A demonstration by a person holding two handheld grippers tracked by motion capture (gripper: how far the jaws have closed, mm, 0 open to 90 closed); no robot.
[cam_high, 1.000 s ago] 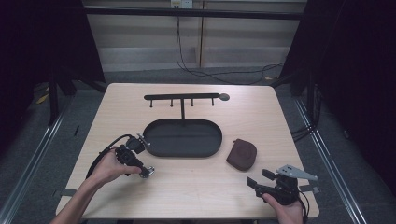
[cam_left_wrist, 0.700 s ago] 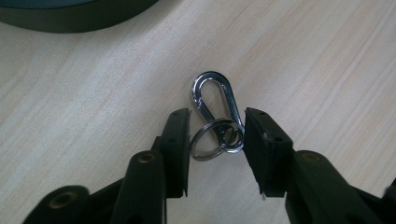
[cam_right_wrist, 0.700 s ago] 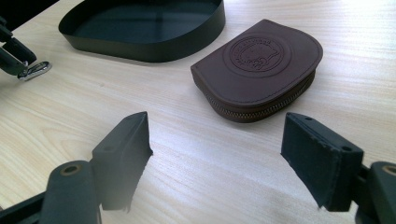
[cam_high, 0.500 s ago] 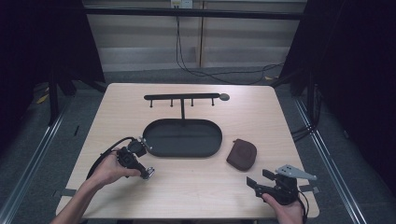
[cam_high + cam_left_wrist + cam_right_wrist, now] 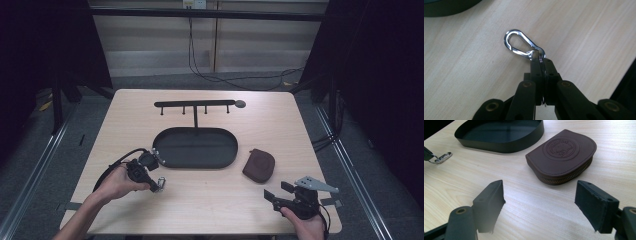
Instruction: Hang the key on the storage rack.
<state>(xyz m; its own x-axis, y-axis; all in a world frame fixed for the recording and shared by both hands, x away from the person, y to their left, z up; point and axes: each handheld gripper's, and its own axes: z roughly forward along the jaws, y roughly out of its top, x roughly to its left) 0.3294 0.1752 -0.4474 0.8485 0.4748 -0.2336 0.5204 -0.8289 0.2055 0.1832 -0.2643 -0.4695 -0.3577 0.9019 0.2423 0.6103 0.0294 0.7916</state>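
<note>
1. The left gripper had its two black jaws pressed together on the split ring of a shiny silver metal carabiner clip, which hung just over the pale wooden table near the front left end of the oval black metal tray.
2. The right gripper rested low at the front right with its jaws spread wide, gripping nothing; the brown leather zip coin pouch lay just ahead of them, beside the tray.
3. To finish this step well, the clamp probably needed to stay firm on that thin ring, with the lift kept slow and level so the clip did not swing or slip.
4. If the black hook rack behind the tray was the goal, the clip's loop should have faced a peg squarely.
</note>
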